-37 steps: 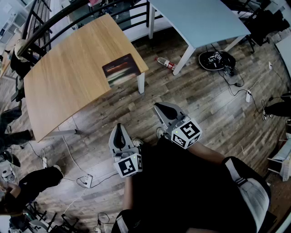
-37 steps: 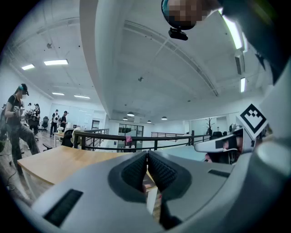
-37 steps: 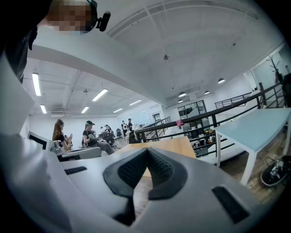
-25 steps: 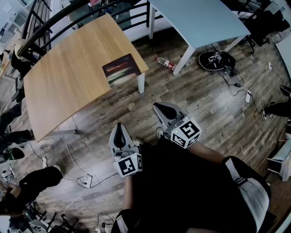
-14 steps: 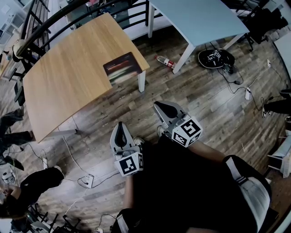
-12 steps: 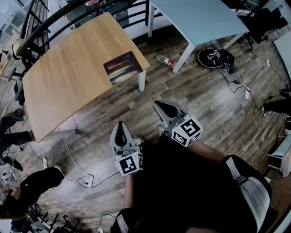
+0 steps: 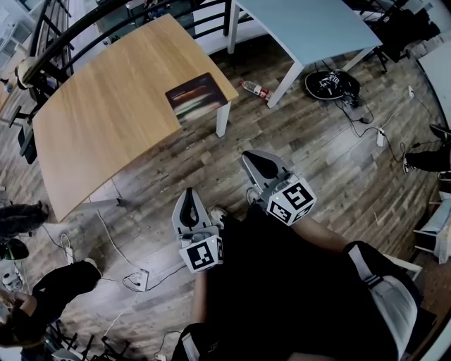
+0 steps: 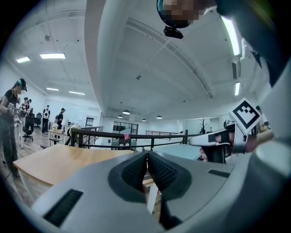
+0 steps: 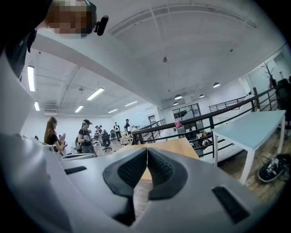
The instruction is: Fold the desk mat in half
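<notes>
The desk mat (image 7: 196, 99), dark with blurred stripes, lies flat on the near right corner of the wooden table (image 7: 106, 120). Both grippers hang over the floor close to the person's body, well short of the table. My left gripper (image 7: 188, 194) points toward the table with its jaws pressed together and nothing between them. My right gripper (image 7: 250, 156) is slightly nearer the mat's corner, also shut and empty. In the left gripper view the left gripper (image 8: 147, 154) sits below the tabletop (image 8: 59, 157). In the right gripper view the right gripper (image 9: 147, 151) faces the table (image 9: 177, 148).
A pale blue table (image 7: 303, 28) stands at the back right. A plastic bottle (image 7: 252, 88) lies on the floor by its leg, and a black bag (image 7: 331, 84) beyond. Cables and a power strip (image 7: 137, 278) lie left of me. A black railing (image 7: 106, 21) runs behind the wooden table. People stand at far left.
The head view has shifted a little, so the table and mat sit slightly higher and further right. Both grippers stay shut near the body. People at the left edge have moved.
</notes>
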A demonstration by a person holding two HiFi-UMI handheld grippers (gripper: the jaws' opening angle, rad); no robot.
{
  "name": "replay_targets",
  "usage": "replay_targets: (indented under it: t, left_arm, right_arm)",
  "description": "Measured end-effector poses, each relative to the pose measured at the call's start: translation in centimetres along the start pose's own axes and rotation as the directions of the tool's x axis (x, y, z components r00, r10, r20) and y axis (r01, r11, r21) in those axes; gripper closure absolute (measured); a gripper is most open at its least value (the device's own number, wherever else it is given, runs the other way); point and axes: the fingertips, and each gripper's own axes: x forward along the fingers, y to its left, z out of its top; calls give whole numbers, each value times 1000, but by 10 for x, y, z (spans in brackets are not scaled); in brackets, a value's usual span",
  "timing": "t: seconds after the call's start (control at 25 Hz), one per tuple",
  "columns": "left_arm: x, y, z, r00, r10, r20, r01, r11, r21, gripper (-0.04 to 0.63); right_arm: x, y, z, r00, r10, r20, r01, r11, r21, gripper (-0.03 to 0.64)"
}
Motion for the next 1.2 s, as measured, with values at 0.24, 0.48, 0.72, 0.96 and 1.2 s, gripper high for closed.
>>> replay_targets:
  t: [0.24,0.48,0.72,0.96,1.2]
  left_arm:
    - [-8,16,-3,999,-33,2,33,999,-5,571]
    - [-1,22,-7,999,-37,-13,37,999,-17,571]
    - [23,24,-9,1000,-24,-17,24,999,-27,571]
    - [64,20,-10,999,-16,-43,16,1000,3,571]
    - [120,27,-27,996,1,-85,-5,999,-52,571]
  right_arm:
    - [0,14,-7,999,-33,-2,33,999,-20,586]
    - [6,6,-1,999,-51,3,51,998,-35,586]
    - [29,-23,1,998,-62,21,62,998,-14,586]
    - [60,-54,4,999,-37,6,37,999,-13,586]
    - [100,-88,0,999,3,-33,-4,1000,-25,586]
